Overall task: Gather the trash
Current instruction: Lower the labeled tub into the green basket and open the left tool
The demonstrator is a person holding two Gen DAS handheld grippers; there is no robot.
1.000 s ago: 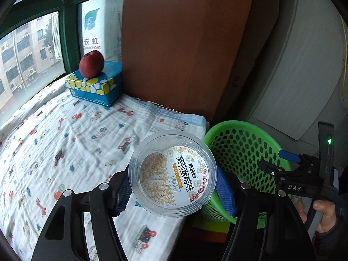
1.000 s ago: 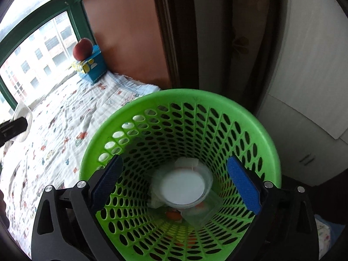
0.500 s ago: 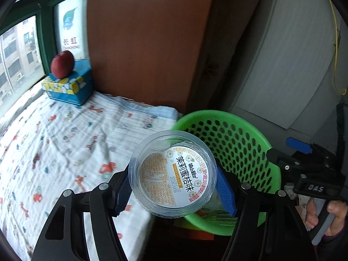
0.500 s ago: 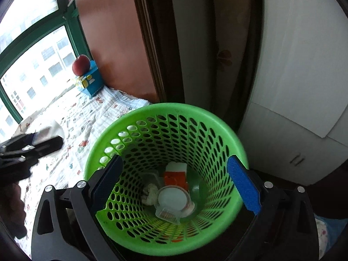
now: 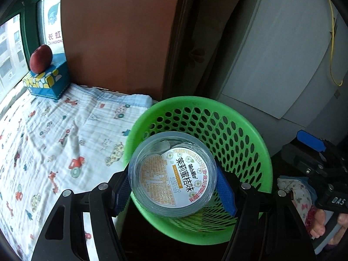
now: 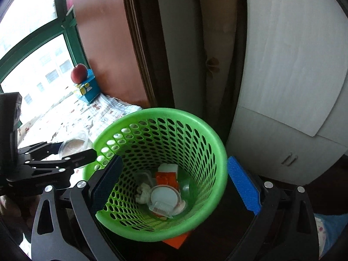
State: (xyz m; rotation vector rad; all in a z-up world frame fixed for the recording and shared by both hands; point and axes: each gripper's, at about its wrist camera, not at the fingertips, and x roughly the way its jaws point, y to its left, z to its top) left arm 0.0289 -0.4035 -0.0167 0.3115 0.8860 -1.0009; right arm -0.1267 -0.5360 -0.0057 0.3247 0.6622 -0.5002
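Observation:
My left gripper (image 5: pixel 174 187) is shut on a clear plastic cup (image 5: pixel 173 174) with a printed white and orange lid, its blue pads pressing on both sides. The cup hangs over the near left rim of the green mesh basket (image 5: pixel 195 100). In the right wrist view the basket (image 6: pixel 165 112) holds a white-lidded cup (image 6: pixel 165 198), an orange and white carton (image 6: pixel 166 174) and a crumpled tissue (image 6: pixel 143 192). My right gripper (image 6: pixel 175 183) stands open above the basket with nothing between its pads. The left gripper (image 6: pixel 65 158) and its cup (image 6: pixel 75 144) show at the basket's left.
Left of the basket lies a bed with a printed sheet (image 5: pixel 43 130). A blue tissue box (image 5: pixel 46 80) with a red apple (image 5: pixel 41 58) on it stands by the window. A brown board (image 5: pixel 119 32) and a white cabinet (image 5: pixel 271 54) rise behind the basket.
My left gripper has carried the cup rightwards from above the bed to over the basket's rim. My right gripper has drawn back and up from the basket, which now looks smaller.

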